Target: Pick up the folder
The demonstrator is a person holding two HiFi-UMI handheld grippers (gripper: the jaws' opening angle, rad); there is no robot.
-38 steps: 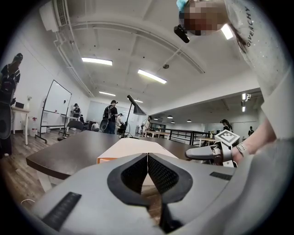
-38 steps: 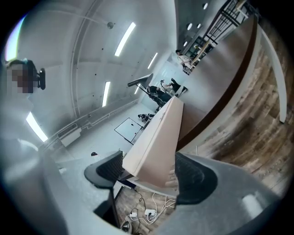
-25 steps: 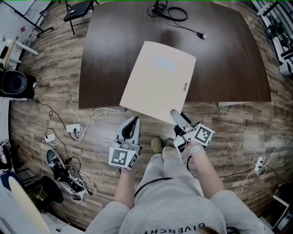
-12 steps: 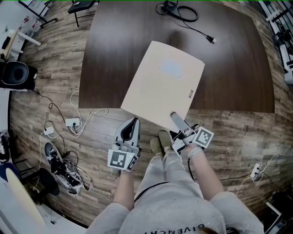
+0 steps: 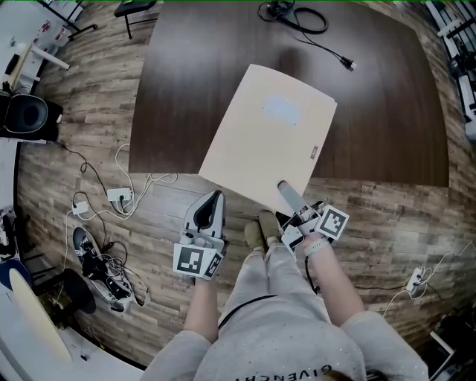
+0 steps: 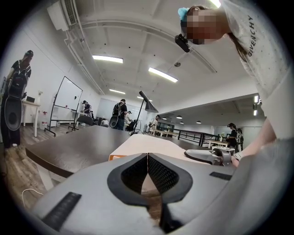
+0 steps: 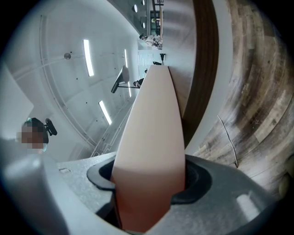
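A beige folder point(image 5: 268, 138) lies askew on the dark table point(image 5: 186, 74), its near corner hanging over the front edge. My right gripper point(image 5: 285, 187) sits at that corner with its jaws closing; in the right gripper view the folder point(image 7: 154, 137) fills the gap and touches both pads. My left gripper point(image 5: 214, 197) hovers over the floor just short of the folder's near-left edge, jaws together and holding nothing. In the left gripper view the folder point(image 6: 147, 142) lies ahead, and beyond it to the right is the right gripper point(image 6: 209, 155).
A black power cable point(image 5: 297, 18) lies at the table's far edge. White cables and a power strip point(image 5: 119, 197) trail across the wooden floor at the left, with shoes point(image 5: 100, 268) near them. My feet point(image 5: 256, 234) stand between the grippers. Several people stand far off.
The right gripper has slid a little further onto the folder's near corner and rolled slightly. The left gripper has stayed where it was.
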